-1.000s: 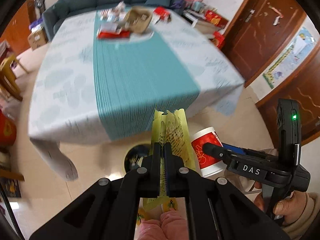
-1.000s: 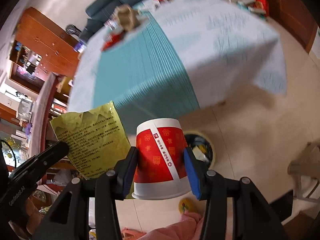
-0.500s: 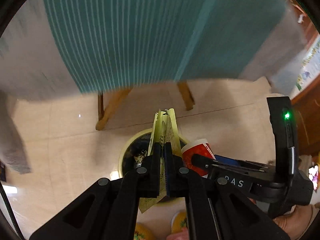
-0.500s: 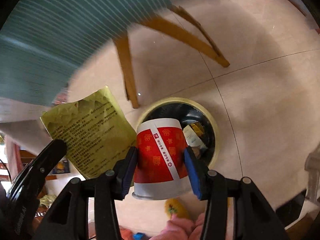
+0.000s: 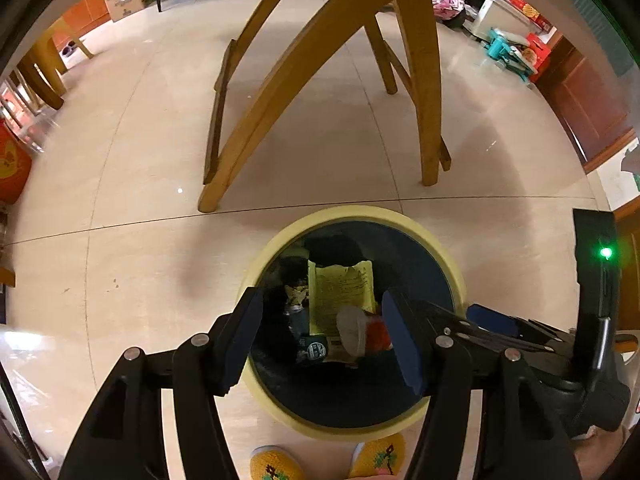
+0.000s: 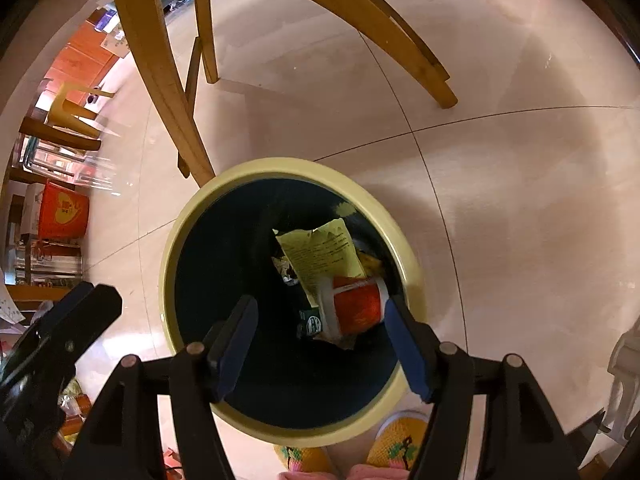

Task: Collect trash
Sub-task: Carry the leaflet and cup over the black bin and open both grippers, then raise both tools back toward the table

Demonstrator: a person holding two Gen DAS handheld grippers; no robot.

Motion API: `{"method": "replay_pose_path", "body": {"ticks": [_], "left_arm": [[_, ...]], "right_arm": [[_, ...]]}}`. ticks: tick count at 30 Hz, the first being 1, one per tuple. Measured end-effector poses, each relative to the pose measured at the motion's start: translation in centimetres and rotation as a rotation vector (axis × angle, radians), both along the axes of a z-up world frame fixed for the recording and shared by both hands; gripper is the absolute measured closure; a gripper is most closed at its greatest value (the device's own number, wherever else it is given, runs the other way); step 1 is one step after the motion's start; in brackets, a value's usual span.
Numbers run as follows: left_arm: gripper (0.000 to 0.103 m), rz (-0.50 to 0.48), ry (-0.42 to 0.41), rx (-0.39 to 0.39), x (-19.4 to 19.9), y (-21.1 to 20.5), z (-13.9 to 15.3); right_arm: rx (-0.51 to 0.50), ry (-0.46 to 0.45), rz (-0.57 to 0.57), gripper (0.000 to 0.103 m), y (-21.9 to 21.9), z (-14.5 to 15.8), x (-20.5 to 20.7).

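Observation:
A round trash bin with a pale yellow rim (image 5: 404, 220) (image 6: 280, 166) stands on the floor below both grippers. Inside it lie a yellow printed wrapper (image 5: 340, 292) (image 6: 320, 252), a red and white paper cup (image 5: 362, 330) (image 6: 352, 306) on its side, and other scraps. My left gripper (image 5: 324, 344) is open and empty above the bin. My right gripper (image 6: 320, 348) is open and empty above the bin too; it also shows at the right of the left wrist view (image 5: 520, 336).
Wooden table legs (image 5: 280, 80) (image 6: 160, 68) stand on the tiled floor just behind the bin. Yellow slippers (image 5: 376, 456) (image 6: 396, 440) are at the bin's near side. A red box (image 6: 62, 216) and stools stand far left.
Both grippers have opened over the bin. The yellow wrapper and the red cup have dropped from them into the bin. Both views tilted further down toward the floor.

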State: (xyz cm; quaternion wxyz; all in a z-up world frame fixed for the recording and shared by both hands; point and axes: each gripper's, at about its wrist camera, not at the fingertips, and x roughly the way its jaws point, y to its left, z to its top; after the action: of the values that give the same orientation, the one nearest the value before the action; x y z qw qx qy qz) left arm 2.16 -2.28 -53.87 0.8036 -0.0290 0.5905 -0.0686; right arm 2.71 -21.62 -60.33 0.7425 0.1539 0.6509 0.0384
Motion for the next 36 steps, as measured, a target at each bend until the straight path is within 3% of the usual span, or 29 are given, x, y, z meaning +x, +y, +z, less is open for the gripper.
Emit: {"method": "replay_pose_path", "body": {"ticks": [7, 15, 19, 29, 36], "left_arm": [[0.042, -0.019, -0.019, 0.034, -0.2, -0.2, 2.1], [0.042, -0.02, -0.015, 0.034, -2.4, -0.4, 9.1], [0.042, -0.037, -0.01, 0.022, -3.9, -0.3, 14.5], [0.042, -0.131, -0.054, 0.022, -5.9, 1.4, 29.3], [0.042, -0.161, -0.15, 0.01, -6.1, 3.3, 39.1]], "right_arm": [[0.011, -0.027, -0.003, 0.037, -0.2, 2.4, -0.3], [0.013, -0.055, -0.027, 0.037, -0.4, 9.3, -1.5], [0.022, -0.062, -0.053, 0.037, -0.4, 14.7, -2.7], [0.049, -0.138, -0.11, 0.037, 0.6, 32.2, -6.8], [0.031, -0.232, -0.085, 0.037, 2.3, 42.6, -7.9]]}}
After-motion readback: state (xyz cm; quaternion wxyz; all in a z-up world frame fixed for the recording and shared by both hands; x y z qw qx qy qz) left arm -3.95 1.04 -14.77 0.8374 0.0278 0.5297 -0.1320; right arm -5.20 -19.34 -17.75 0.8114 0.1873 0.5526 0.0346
